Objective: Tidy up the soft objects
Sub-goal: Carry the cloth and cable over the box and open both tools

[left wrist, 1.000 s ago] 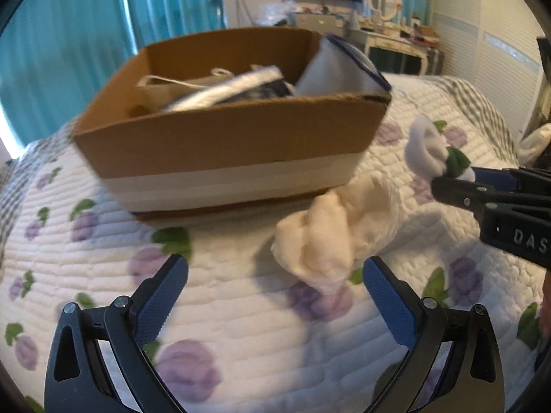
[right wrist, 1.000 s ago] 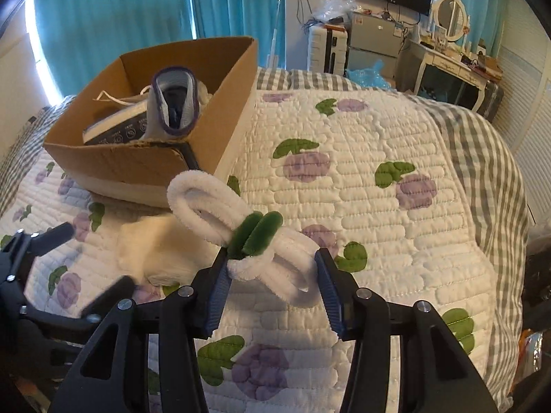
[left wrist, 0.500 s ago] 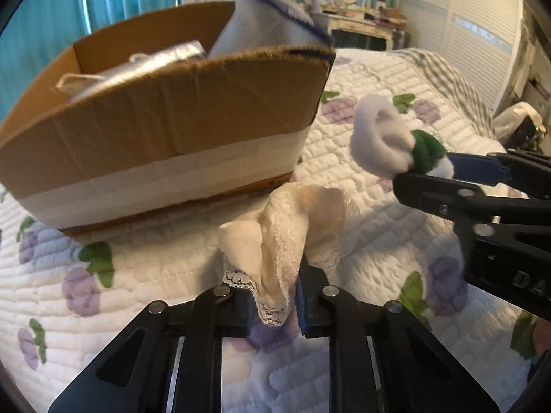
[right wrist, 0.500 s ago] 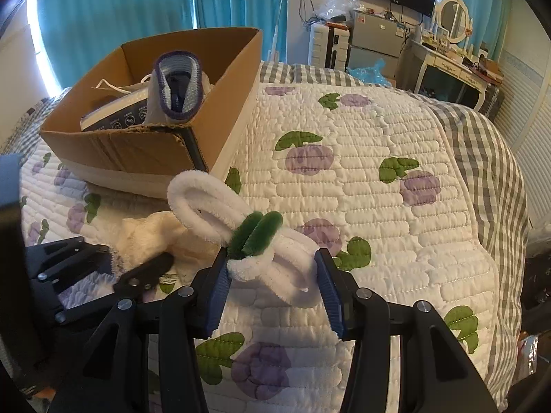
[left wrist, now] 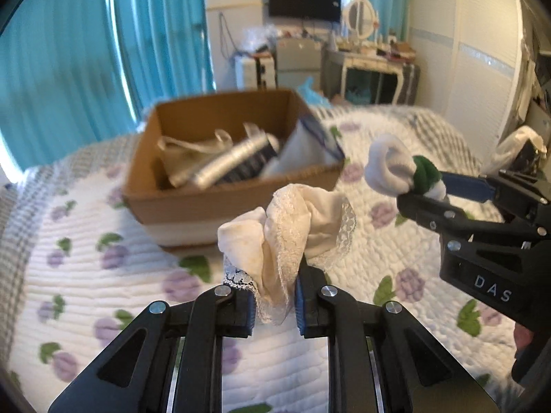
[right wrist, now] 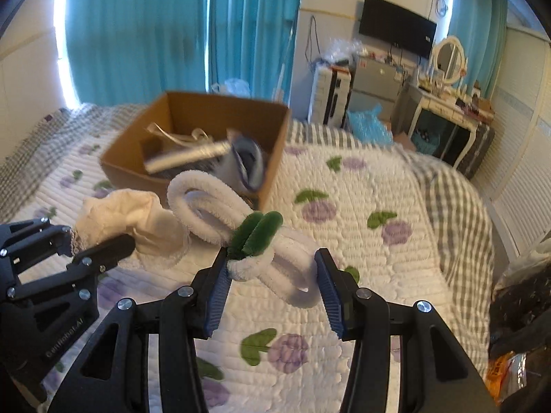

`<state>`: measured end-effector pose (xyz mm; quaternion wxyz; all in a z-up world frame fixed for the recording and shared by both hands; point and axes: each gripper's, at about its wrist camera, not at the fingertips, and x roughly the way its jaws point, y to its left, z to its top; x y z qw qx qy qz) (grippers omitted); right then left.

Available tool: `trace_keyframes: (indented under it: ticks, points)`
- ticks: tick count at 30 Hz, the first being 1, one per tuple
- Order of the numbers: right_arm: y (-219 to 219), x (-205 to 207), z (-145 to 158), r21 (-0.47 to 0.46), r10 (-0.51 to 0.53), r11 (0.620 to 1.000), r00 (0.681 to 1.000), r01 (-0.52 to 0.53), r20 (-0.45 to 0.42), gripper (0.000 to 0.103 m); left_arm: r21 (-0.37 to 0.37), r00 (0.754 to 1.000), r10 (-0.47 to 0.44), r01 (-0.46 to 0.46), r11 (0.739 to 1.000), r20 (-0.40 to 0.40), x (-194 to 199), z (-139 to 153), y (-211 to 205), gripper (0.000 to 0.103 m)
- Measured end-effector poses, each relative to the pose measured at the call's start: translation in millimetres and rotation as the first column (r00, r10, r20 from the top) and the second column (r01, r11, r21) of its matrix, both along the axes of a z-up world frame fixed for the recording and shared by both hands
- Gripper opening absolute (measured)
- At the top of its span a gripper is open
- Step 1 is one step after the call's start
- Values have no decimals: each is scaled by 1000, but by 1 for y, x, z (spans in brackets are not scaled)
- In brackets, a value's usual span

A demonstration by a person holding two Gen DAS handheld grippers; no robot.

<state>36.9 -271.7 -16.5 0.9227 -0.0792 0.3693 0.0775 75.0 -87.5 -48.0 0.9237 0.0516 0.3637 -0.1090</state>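
My left gripper [left wrist: 274, 301] is shut on a cream lace-trimmed cloth [left wrist: 289, 227] and holds it above the quilt; the cloth also shows in the right wrist view [right wrist: 127, 220]. My right gripper [right wrist: 270, 287] is shut on a white fuzzy bow with a green middle [right wrist: 241, 230], also held in the air; it shows in the left wrist view [left wrist: 399, 168]. An open cardboard box [left wrist: 220, 203] sits on the bed beyond both grippers and holds a silver pouch [left wrist: 237, 158], a beige bag and a white pouch with a blue rim. The box also shows in the right wrist view [right wrist: 275, 127].
The bed is covered by a white quilt with purple flowers [right wrist: 344, 241] and a grey check blanket [right wrist: 444, 199] at its right edge. Teal curtains, a dresser, a TV and a mirror stand beyond the bed. A dark bag [right wrist: 516, 292] sits at the right.
My left gripper closed on the cream cloth and lifted it off the quilt. Both grippers rose and pulled back, so the box now looks farther away and its inside shows.
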Motion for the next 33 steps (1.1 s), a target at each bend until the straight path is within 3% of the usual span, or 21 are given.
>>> trace_keyframes:
  ticks: [8, 16, 24, 33]
  points:
    - [28, -27, 61, -9, 43, 999, 993, -42, 107, 48, -9, 991, 26, -25, 1000, 129, -26, 59, 22, 17]
    - [57, -22, 109, -18, 94, 996, 976, -92, 195, 48, -15, 975, 70, -68, 998, 211, -21, 92, 50, 17]
    - [79, 26, 126, -22, 121, 993, 965, -120, 231, 48, 2, 967, 103, -106, 994, 232, 23, 97, 62, 17]
    - [80, 100, 107, -23, 115, 993, 968, -113, 222, 48, 17, 973, 101, -107, 994, 206, 89, 68, 51, 17]
